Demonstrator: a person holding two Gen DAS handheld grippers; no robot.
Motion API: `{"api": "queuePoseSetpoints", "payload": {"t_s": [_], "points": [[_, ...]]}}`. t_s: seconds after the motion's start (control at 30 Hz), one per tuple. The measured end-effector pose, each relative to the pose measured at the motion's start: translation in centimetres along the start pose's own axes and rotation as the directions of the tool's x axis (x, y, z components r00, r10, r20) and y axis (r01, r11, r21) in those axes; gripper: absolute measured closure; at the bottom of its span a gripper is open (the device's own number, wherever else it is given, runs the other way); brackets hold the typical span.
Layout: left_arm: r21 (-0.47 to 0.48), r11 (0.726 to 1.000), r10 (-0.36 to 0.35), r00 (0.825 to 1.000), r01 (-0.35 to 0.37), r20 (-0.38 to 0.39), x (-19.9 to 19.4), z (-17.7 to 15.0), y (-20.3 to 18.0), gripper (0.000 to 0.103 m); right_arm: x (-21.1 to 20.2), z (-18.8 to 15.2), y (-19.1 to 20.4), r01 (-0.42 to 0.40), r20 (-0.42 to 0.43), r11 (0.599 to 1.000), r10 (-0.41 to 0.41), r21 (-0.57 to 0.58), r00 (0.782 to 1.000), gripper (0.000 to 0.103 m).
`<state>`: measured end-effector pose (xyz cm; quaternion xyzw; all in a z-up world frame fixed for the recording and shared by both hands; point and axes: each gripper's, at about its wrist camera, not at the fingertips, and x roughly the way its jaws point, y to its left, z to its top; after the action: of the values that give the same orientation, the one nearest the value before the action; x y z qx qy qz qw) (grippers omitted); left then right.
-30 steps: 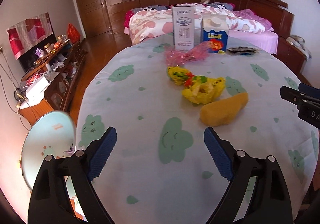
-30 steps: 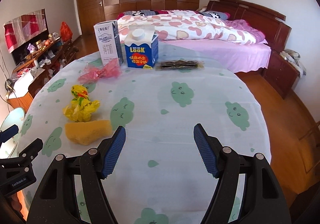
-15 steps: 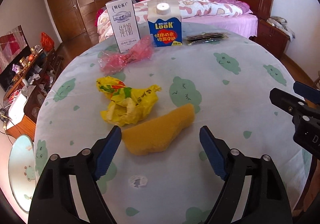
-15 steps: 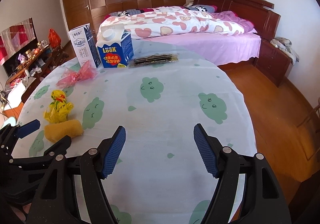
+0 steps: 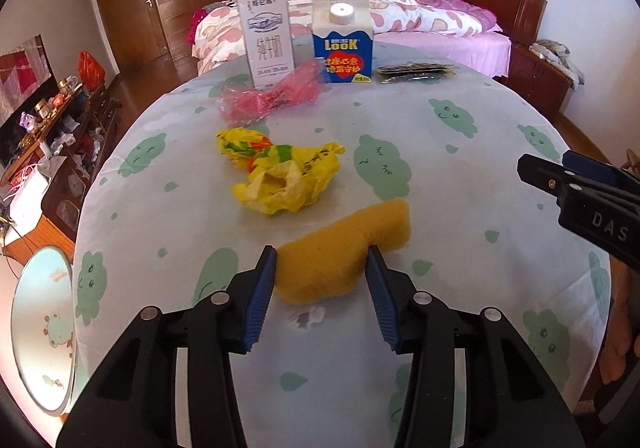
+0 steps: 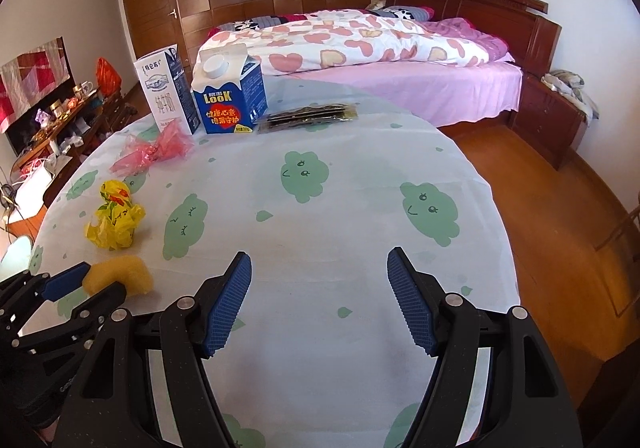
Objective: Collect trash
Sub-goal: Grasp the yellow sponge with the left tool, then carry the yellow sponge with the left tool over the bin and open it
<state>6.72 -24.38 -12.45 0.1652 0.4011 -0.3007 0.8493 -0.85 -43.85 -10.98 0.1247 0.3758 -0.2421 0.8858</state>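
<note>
One yellow sponge (image 5: 344, 248) lies on the near part of the round table (image 5: 460, 176), and the left gripper (image 5: 322, 268) straddles its near end: the blue pads (image 5: 262, 288) stand on either side of it, both touching the foam. Its jaws have just been closing with the sponge between them, and the sponge rests on the cloth, not lifted. From the right wrist view the same sponge (image 6: 120, 274) shows at the left edge, pinched between the left gripper's tips (image 6: 80, 284).

Just beyond the sponge sits a crumpled yellow plastic bag (image 5: 280, 176) with red and green print, close to it but apart. Farther back lies a crumpled pink wrapper (image 5: 272, 96), its far end touching or overlapping the foot of the two cartons behind it (I cannot tell which). Those are a tall white milk carton (image 5: 266, 36), upright, and a shorter blue carton (image 5: 346, 44) with a white cap, standing side by side. To the right of the blue carton lies a flat dark packet (image 5: 416, 72).

The right gripper (image 6: 320, 296) hangs over bare tablecloth with its jaws held wide apart and nothing between them; in the left wrist view it (image 5: 580, 192) reaches in from the right edge, well apart from the sponge.

Beyond the table stands a bed (image 6: 360, 44) with a heart-patterned quilt.
</note>
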Motion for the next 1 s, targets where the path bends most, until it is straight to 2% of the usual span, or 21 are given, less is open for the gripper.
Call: {"api": "queuePoseSetpoints", "payload": {"t_s": [0.33, 0.53, 0.63, 0.83, 1.0], "points": [[-0.124, 0.991, 0.056, 0.998, -0.052, 0.026, -3.1, -2.2, 7.0, 0.057, 0.9, 0.6, 2.6, -0.022, -0.01, 0.999, 0.022, -0.031, 1.0, 0.033], [-0.213, 0.964, 0.17, 0.985, -0.16, 0.025, -4.4, -3.0, 12.3, 0.057, 1.2, 1.0, 3.8, -0.029, -0.002, 0.998, 0.029, -0.051, 1.0, 0.033], [-0.274, 0.932, 0.251, 0.968, -0.239, 0.011, -5.2, -3.5, 16.3, 0.057, 1.8, 1.7, 4.3, -0.022, 0.004, 0.997, 0.022, -0.068, 1.0, 0.033], [-0.35, 0.851, 0.4, 0.915, -0.392, -0.053, -5.8, -4.9, 22.6, 0.057, 2.5, 3.0, 5.2, -0.027, 0.014, 0.996, 0.028, -0.085, 1.0, 0.033], [-0.391, 0.794, 0.455, 0.881, -0.466, -0.126, -4.8, -6.1, 25.8, 0.057, 3.2, 4.1, 6.7, -0.04, 0.014, 0.992, 0.042, -0.12, 0.999, 0.033]]}}
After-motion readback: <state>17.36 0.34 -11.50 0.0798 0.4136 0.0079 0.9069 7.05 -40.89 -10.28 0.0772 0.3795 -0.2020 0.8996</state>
